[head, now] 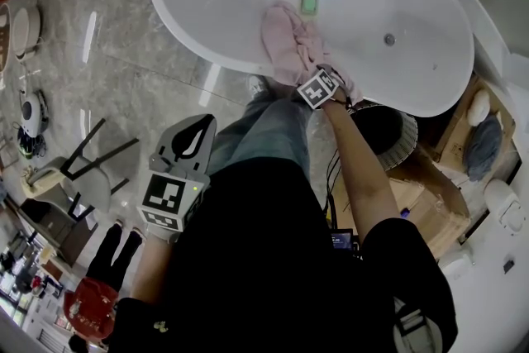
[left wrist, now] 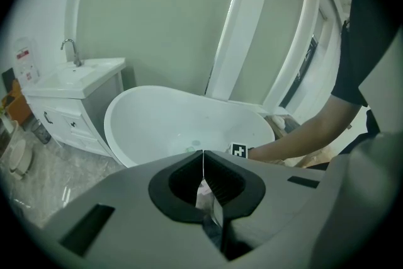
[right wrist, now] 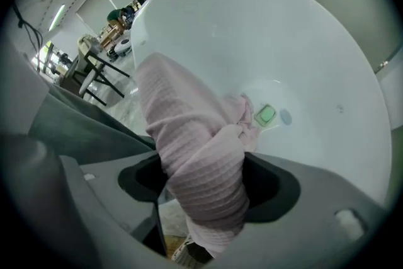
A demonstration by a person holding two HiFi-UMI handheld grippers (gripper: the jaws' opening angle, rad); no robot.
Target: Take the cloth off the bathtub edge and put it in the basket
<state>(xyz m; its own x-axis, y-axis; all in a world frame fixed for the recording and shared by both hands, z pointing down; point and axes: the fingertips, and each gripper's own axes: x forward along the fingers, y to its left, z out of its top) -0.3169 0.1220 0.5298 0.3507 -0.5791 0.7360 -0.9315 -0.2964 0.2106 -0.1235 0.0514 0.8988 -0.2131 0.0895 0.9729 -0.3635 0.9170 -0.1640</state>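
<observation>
right claw [head: 307, 74] sat at the near rim of the bathtub [head: 192, 35], its jaws standing wide around a thick fold of the pink cloth [head: 285, 41]. in the right gripper view the cloth [right wrist: 189, 135] filled the whole gap between the jaws and bulged out above and below them, so it read as a grip on the bunched fabric rather than a loose straddle. beyond the jaws the rest of the cloth lay draped over the tub edge, its far end trailing down the inner wall toward a small green object [head: 308, 2] near the tub floor.

left claw [head: 193, 132] hung low at the person's left side, well apart from the tub. its jaws [left wrist: 203, 167] were pressed together along a thin line with nothing held between them.

as for progress, only the first part looked to be in hand: the cloth was caught but not yet lifted, since most of it rested on the rim. what was left was the lift clear of the edge, the carry and the drop. a dark round container with a ribbed rim [head: 409, 136], probably the basket, stood on the floor just beside the tub on the person's right, near the right arm, and no cloth was in it yet.
</observation>
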